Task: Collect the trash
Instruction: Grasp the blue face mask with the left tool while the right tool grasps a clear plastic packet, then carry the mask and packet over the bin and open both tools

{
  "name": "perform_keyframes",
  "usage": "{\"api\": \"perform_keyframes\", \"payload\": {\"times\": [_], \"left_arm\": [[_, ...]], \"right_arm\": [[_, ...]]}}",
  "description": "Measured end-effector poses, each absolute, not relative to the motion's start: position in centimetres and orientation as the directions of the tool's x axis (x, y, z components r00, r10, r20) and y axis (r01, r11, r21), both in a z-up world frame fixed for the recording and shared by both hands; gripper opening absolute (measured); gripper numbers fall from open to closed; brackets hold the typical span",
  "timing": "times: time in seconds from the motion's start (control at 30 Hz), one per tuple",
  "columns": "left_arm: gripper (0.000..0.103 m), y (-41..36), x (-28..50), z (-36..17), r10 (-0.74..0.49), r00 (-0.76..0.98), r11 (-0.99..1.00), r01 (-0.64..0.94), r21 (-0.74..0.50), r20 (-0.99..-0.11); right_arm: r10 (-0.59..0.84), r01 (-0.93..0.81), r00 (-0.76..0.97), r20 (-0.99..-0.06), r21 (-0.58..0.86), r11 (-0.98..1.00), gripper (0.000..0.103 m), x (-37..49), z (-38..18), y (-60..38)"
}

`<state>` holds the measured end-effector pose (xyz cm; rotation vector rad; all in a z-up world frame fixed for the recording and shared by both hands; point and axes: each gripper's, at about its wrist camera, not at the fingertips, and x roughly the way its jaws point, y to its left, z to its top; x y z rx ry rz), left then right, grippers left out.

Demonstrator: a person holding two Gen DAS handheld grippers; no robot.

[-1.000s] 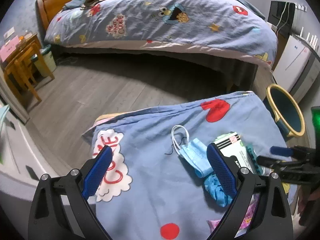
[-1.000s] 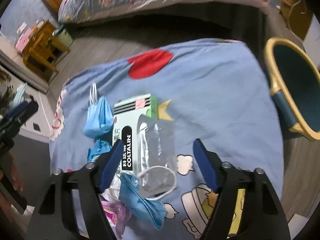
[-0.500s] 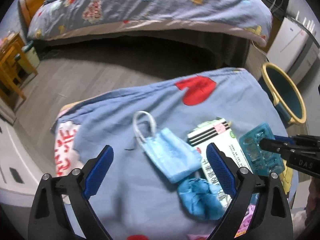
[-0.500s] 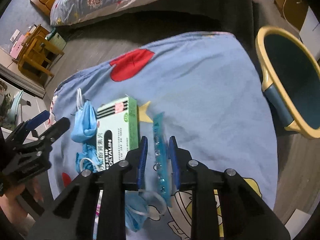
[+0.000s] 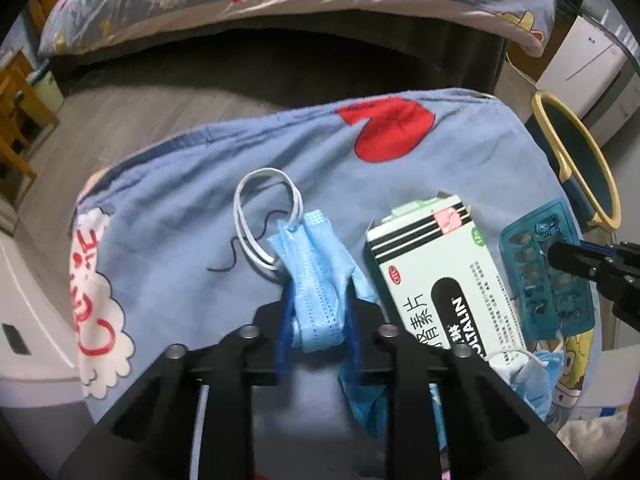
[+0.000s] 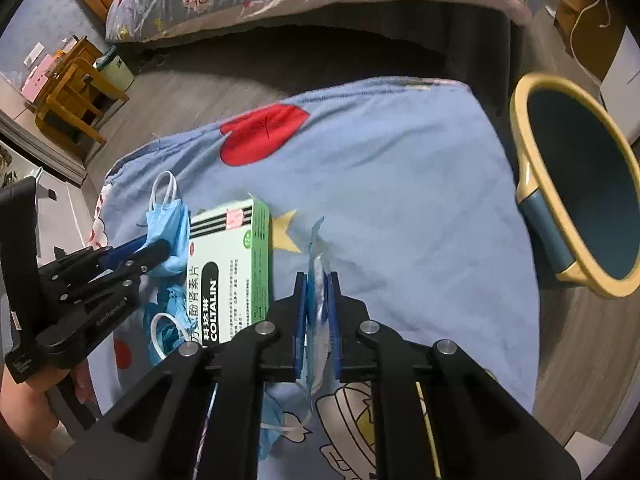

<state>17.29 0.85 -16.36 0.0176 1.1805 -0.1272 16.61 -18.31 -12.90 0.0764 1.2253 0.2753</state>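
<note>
My left gripper [image 5: 318,312] is shut on a blue face mask [image 5: 316,268] with white ear loops, on the blue cartoon cloth [image 5: 180,216]. It also shows in the right wrist view [image 6: 160,252]. My right gripper [image 6: 317,280] is shut on a clear teal blister pack [image 6: 317,256], held edge-on above the cloth; the pack shows flat in the left wrist view [image 5: 544,268]. A green and white COLTALIN box [image 5: 436,280] lies between them. More blue masks [image 6: 168,320] lie at the near edge. A yellow-rimmed blue bin [image 6: 580,200] stands on the floor at the right.
A bed [image 5: 280,4] with a cartoon cover runs along the back. A wooden chair [image 6: 72,100] and a small pale bin [image 6: 116,68] stand at the far left. White furniture [image 5: 592,64] is at the far right. Grey wood floor [image 5: 120,116] lies between.
My left gripper moved forward and shut on the blue mask. My right gripper shut on the blister pack and keeps it lifted edge-on.
</note>
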Motion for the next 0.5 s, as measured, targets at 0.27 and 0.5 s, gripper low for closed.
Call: {"api": "perform_keyframes", "payload": {"times": [0.27, 0.5], "left_arm": [[0.018, 1.6, 17.3, -12.4, -0.06, 0.512, 0.995, 0.102, -0.009, -0.857], [0.018, 0.0, 17.3, -7.8, -0.112, 0.609, 0.989, 0.144, -0.029, -0.785]], "right_arm": [[0.256, -0.149, 0.399, -0.88, 0.213, 0.966, 0.009, 16.9, -9.5, -19.7], [0.28, -0.105, 0.506, -0.816, 0.264, 0.959, 0.009, 17.8, -4.3, -24.0]]}}
